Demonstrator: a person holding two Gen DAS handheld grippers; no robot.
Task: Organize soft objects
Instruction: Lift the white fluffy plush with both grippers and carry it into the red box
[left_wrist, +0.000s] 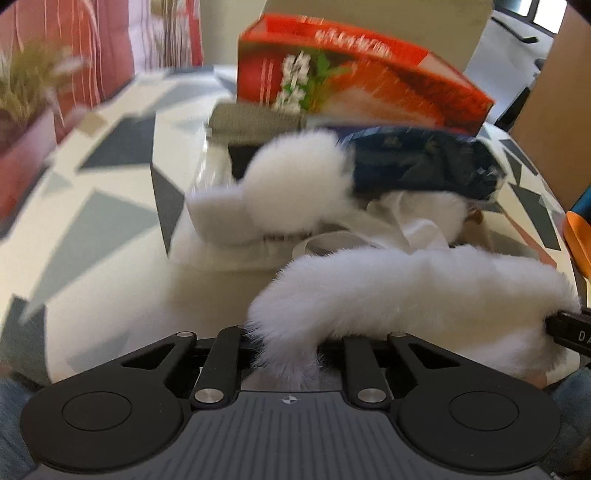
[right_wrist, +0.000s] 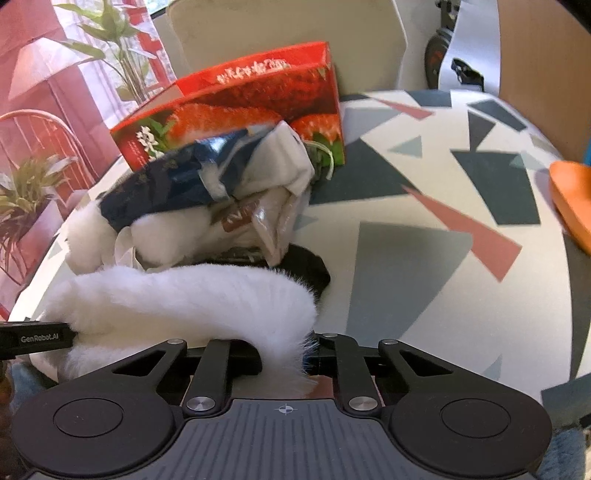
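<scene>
The desk (right_wrist: 424, 236) is showing a cloth with grey and pink triangles. A red box (right_wrist: 236, 107) and a pile of soft things (right_wrist: 192, 206) are lying on it. An orange object (right_wrist: 572, 199) is resting at its edge.

Both jaws stood nearly closed: the left hand-held gripper (left_wrist: 291, 354) and the right hand-held gripper (right_wrist: 284, 354) each pinched white fur at bottom centre.

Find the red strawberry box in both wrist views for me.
Left wrist: red strawberry box sits top centre, behind the blue packet.
Right wrist: the box sits upper left of centre.
Shared landmark: the white furry piece low in both.
</scene>
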